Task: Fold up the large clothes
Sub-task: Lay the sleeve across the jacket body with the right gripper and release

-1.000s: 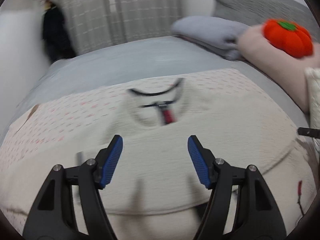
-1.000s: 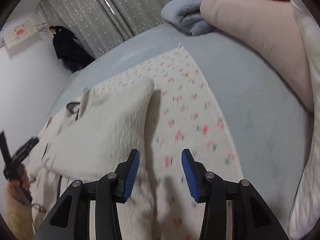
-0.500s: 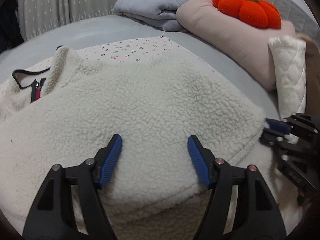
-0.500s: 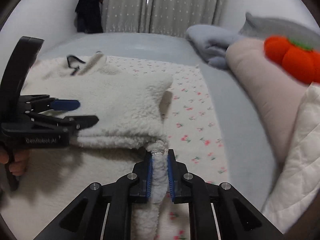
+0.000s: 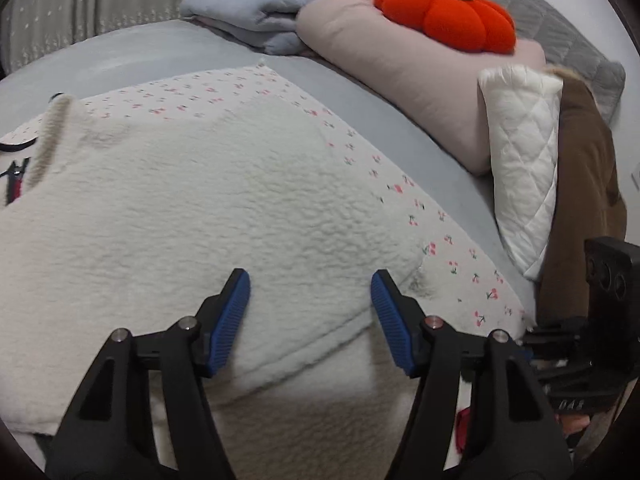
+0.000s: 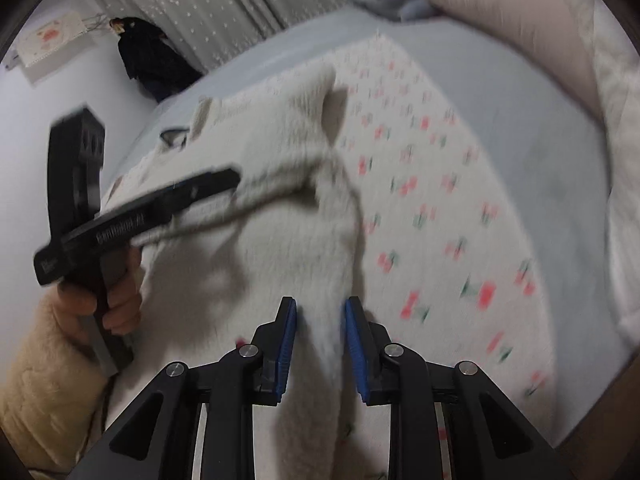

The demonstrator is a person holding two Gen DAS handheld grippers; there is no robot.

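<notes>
A cream fleece jacket [image 5: 200, 208] with a black-trimmed collar lies spread on a cherry-print sheet [image 5: 452, 240]. My left gripper [image 5: 310, 274] hovers just over the jacket's right part near a folded edge. Its jaws are closing, the blue pads are still apart, and only the fleece surface lies below them. In the right wrist view my right gripper [image 6: 321, 302] is shut on a strip of the fleece [image 6: 280, 160] at its right edge, drawn taut towards the camera. That view also shows the left gripper [image 6: 224, 178] from the side, held by a hand in a cream sleeve.
The cherry-print sheet [image 6: 440, 200] covers a grey bed [image 5: 140, 52]. At the head are a folded blue-grey blanket [image 5: 248, 4], a pink pillow [image 5: 400, 60] with an orange pumpkin cushion [image 5: 444, 16], a white quilted item [image 5: 520, 152] and a brown garment [image 5: 580, 200]. A dark coat [image 6: 148, 56] hangs by the curtain.
My right gripper went from open to shut on the fleece edge, then pulled it taut. My left gripper swept right across the jacket and dropped closer to it.
</notes>
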